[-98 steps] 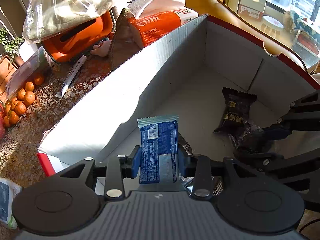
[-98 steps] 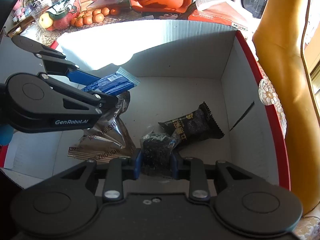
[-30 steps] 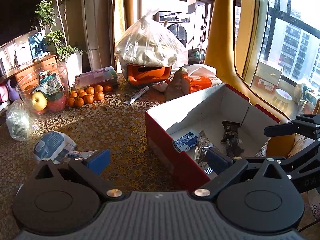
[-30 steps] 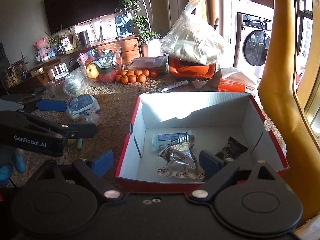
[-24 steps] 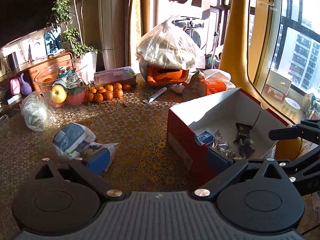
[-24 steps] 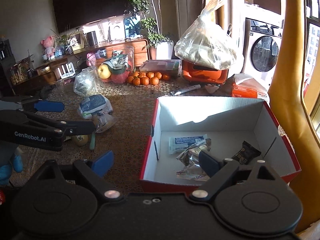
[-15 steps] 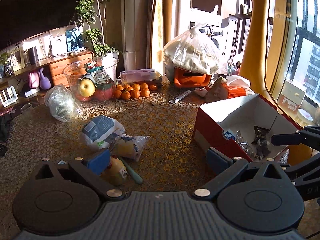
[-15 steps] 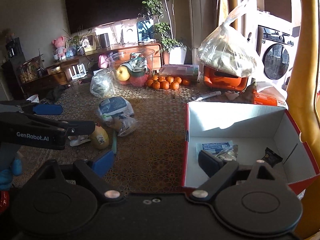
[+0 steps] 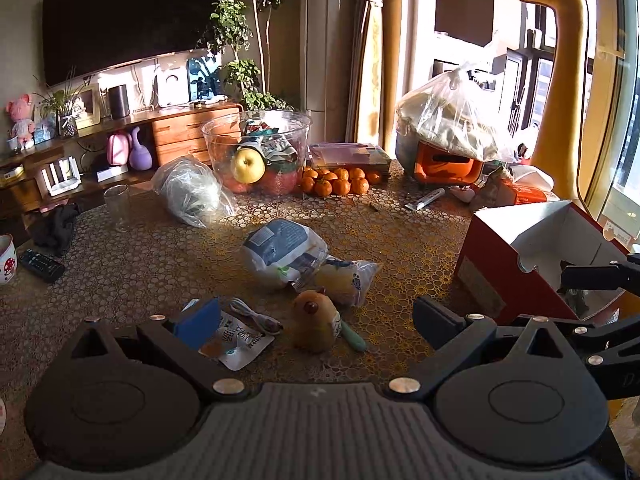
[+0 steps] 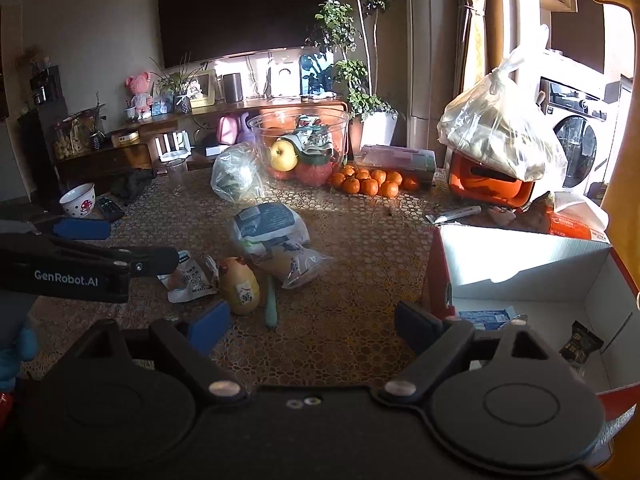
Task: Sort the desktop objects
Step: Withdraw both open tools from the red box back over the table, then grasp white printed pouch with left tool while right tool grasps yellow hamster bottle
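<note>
Both the left gripper (image 9: 316, 320) and the right gripper (image 10: 312, 326) stood wide and empty above the table (image 9: 400, 240). A yellow chick toy (image 9: 315, 326) lay below the left gripper, the red box (image 10: 520, 264) off to the right

Red box (image 10: 436, 276), white inside; orange tangerines (image 9: 336, 182); brown tablecloth (image 9: 400, 240) — gold honeycomb pattern; yellow apple (image 9: 248, 166).

The tabletop (image 9: 400, 240) wears a cloth with a raised, pebbly golden pattern, matt except where sun glints. The box (image 10: 520, 264) is corrugated cardboard, glossy red outside, plain white inside. Beside it lie crinkled, shiny plastic snack bags (image 9: 284, 252). Behind them the bowl (image 9: 256, 136) is clear, smooth plastic. The tongs (image 9: 316, 316) are matt black plastic with blue pads.
</note>
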